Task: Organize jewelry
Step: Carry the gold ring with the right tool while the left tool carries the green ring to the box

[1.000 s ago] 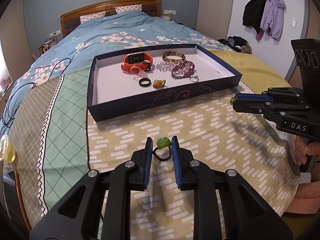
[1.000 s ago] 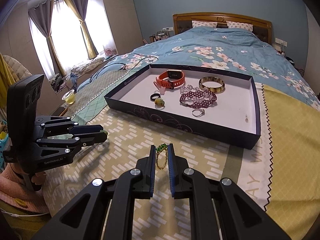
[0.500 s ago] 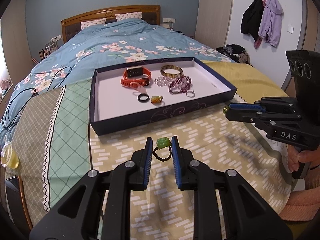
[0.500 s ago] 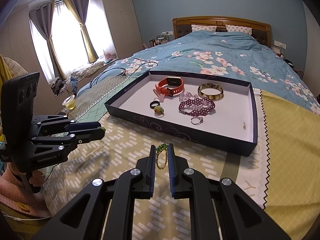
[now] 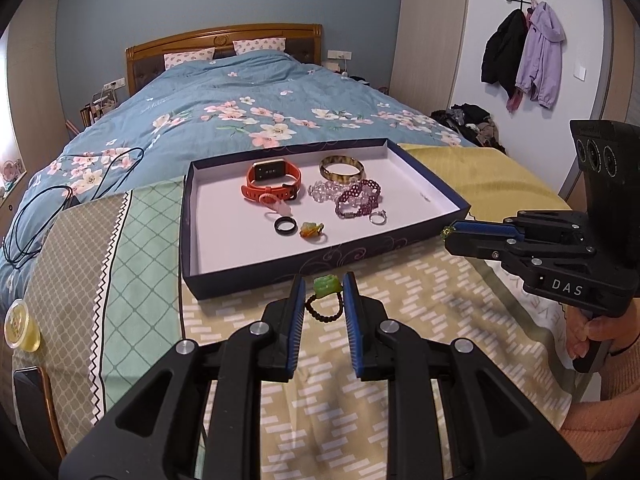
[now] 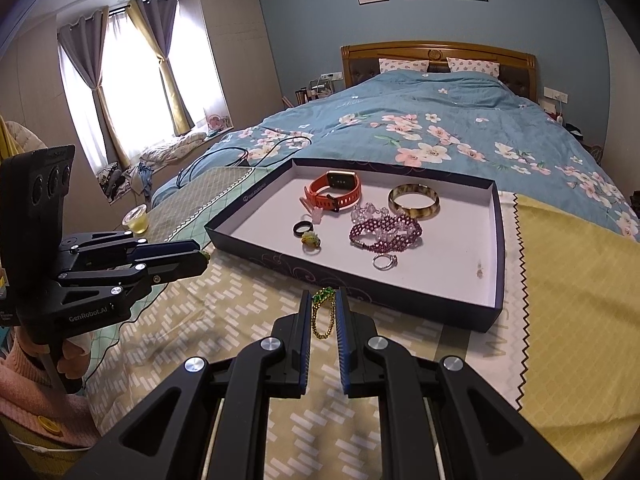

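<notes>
1. at the far left of the left wrist view, a small cup (image 5: 18, 326) with yellow liquid is seen at the edge of the bed, and black cables (image 5: 60, 204) lie on the blue flowered cover.
2. a shallow dark tray (image 5: 192, 216) with a white floor is placed on the patterned blanket (image 5: 400, 300). inside it are seen an orange watch (image 5: 276, 182), a black ring (image 5: 285, 225), an orange-green ring (image 5: 312, 230), a clear bead bracelet (image 5: 322, 191), a brown bangle (image 5: 342, 169), a purple bead bracelet (image 5: 358, 200) and a silver ring (image 5: 377, 216).
3. just before the near wall of the tray, the left gripper (image 5: 323, 300) is held above the blanket. its jaws are narrow and closed on a green stone ring (image 5: 326, 298) with a dark beaded band.
4. at the right, the right gripper (image 5: 450, 233) is carried by a hand (image 5: 588, 332). in the right wrist view its jaws are almost together and they pinch a green and gold chain piece (image 6: 323, 312), which hangs down between the pads, near the front wall of the tray.
</notes>
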### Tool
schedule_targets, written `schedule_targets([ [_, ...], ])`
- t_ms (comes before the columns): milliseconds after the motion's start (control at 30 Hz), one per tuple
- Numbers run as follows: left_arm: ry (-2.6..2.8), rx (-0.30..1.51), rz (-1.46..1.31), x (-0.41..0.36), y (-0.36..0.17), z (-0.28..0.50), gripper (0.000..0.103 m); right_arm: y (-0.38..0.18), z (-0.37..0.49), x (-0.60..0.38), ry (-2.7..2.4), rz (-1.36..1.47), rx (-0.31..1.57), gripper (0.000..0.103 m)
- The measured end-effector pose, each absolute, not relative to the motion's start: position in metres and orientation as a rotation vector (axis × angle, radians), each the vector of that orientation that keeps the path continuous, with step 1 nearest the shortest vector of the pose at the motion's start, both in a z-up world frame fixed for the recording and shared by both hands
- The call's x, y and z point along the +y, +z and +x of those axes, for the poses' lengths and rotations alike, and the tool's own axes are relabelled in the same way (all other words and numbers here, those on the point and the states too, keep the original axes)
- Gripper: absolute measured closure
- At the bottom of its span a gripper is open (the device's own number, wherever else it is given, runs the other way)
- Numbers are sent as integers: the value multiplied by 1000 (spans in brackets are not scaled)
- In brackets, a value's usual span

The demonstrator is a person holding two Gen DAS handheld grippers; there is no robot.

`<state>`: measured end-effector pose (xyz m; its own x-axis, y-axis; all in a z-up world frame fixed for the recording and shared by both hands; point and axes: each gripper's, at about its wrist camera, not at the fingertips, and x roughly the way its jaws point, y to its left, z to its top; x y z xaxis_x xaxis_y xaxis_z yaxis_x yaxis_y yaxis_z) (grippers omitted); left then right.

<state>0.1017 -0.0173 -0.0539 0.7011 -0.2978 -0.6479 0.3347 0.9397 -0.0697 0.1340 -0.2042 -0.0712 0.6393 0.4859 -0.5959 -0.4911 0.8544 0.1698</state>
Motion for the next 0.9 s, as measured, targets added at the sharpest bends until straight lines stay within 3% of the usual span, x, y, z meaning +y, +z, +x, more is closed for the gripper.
schedule_targets([
  [833,-346,682,46,-15,-48,117,83,-61,151,-208,545,1,648,93],
  [900,-357,701,53,-15,-53,116,77,-63,151,-207,546,1,655,93],
])
